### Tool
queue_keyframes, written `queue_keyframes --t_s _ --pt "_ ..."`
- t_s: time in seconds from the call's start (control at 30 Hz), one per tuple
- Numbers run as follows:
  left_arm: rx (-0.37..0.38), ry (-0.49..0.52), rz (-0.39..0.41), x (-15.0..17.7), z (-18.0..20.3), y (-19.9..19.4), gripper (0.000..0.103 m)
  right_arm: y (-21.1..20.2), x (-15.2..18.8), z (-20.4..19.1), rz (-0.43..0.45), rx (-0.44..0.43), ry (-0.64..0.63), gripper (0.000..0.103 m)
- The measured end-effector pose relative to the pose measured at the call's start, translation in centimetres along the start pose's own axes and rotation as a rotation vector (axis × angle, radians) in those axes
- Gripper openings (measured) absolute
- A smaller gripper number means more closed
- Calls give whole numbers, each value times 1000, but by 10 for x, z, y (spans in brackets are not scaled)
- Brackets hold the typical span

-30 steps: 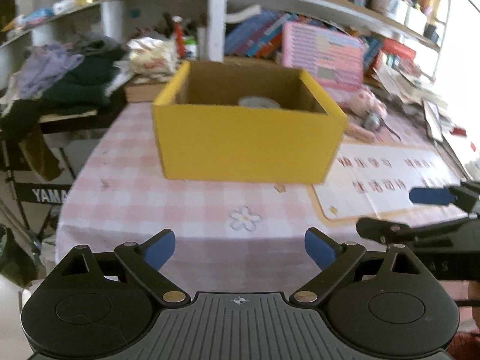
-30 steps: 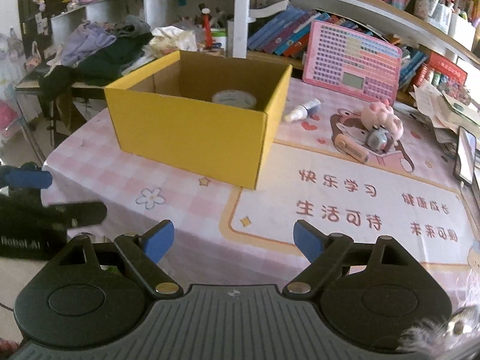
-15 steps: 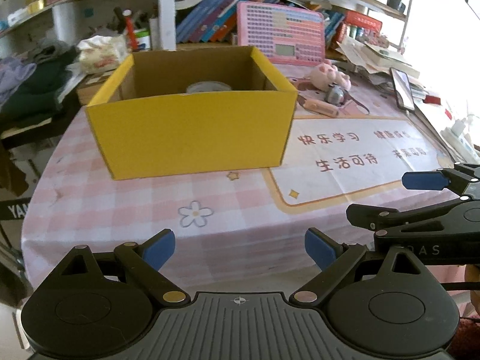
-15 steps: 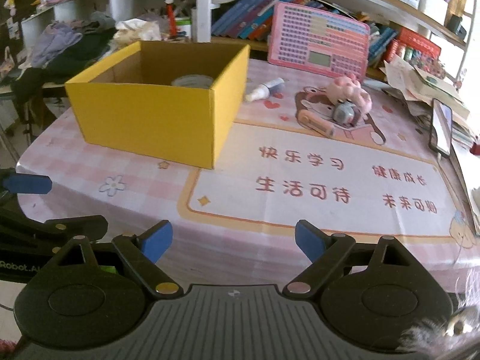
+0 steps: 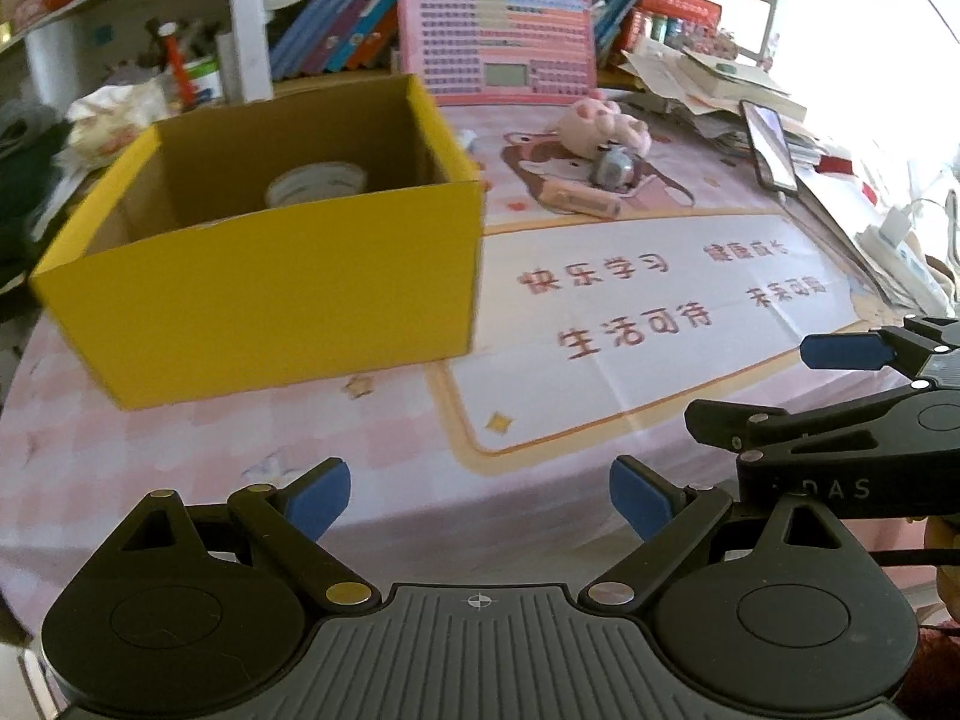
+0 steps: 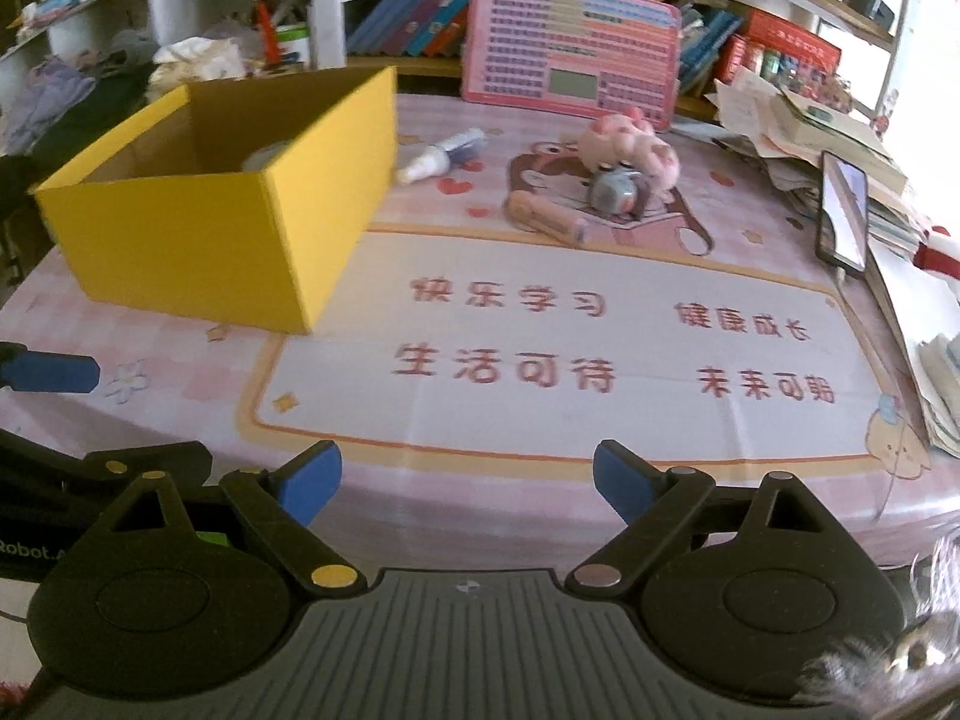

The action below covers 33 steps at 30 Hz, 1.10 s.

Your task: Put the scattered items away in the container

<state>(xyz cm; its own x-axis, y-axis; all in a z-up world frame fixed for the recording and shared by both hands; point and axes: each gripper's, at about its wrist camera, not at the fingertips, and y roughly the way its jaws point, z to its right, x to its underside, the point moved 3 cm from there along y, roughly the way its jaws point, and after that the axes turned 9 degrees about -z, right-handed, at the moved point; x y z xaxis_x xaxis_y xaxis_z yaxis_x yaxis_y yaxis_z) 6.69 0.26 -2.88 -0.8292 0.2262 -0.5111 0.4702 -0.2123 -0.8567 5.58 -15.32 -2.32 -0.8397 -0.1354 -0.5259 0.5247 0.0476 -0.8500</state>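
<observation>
A yellow cardboard box stands open on the left of the table, with a roll of tape inside. Scattered beyond it lie a white bottle, a pink plush toy, a small grey round object and a pink stick. My left gripper hovers open over the table's near edge. To its right, my right gripper is wide open. Nothing is between either pair of jaws.
A printed mat with red characters covers the table's middle. A pink electronic board leans against the shelf behind. At the right edge, a phone lies beside stacked papers. Clothes and clutter pile up at the far left.
Both grippers have swung to the right along the table's near edge. The box now sits further left in both views, and the items on the mat are nearer the centre.
</observation>
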Motion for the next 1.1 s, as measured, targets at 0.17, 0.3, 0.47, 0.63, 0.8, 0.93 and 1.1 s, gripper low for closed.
queue_keyframes --t_s 0.17,0.3,0.47,0.63,0.8,0.93,1.1 --pt "16 27 -4 -19 20 14 95 7 -7 27 -6 17 24 91" --pt "26 46 -1 -35 37 26 95 14 -15 49 -11 31 38 91" --pt "35 73 10 -56 58 42 95 26 -26 78 -27 44 53 91" --pt "29 85 10 -79 73 58 95 38 -44 107 -23 51 70 91" --pt "8 65 14 -102 80 70 95 50 -64 131 -11 35 72 91" --pt "-17 51 18 -119 86 77 95 59 -83 147 7 11 67 91" --pt "-65 22 14 -137 88 87 95 73 -104 158 22 -31 54 91"
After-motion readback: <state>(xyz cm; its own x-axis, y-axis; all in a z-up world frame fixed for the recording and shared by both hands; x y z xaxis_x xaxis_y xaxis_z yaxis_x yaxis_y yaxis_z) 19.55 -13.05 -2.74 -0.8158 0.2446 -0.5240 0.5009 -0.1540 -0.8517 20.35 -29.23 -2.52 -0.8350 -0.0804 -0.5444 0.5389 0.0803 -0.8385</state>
